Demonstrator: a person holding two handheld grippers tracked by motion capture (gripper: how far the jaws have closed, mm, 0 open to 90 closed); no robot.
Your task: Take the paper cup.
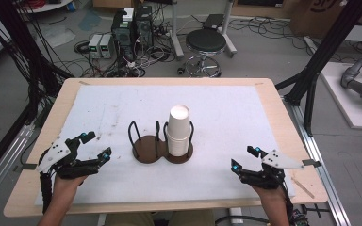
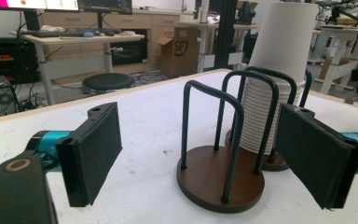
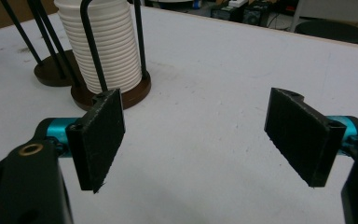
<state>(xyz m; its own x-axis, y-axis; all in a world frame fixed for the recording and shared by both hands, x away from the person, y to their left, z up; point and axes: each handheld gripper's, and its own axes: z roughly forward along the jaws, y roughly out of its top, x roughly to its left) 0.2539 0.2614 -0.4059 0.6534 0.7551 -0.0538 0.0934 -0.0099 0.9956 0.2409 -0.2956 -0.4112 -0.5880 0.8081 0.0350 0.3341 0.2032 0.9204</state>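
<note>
A stack of white paper cups [image 1: 178,130] stands upside down in the right bay of a dark brown two-bay holder [image 1: 147,149] with black wire hoops, at the middle of the white mat. The left bay is empty. My left gripper [image 1: 93,146] rests open at the mat's front left, with the holder [image 2: 221,179] and cup stack [image 2: 274,79] ahead of its jaws. At the front right my right gripper [image 1: 244,157] is open too, nothing between its pads; the cup stack [image 3: 107,49] and holder base [image 3: 135,95] lie ahead to its left.
A white mat [image 1: 245,113] covers a wooden table [image 1: 283,117]. Beyond the far edge stand a black stool [image 1: 205,43], computer boxes [image 1: 132,28] and cables on the floor. Black frame posts [image 1: 325,52] rise at both sides.
</note>
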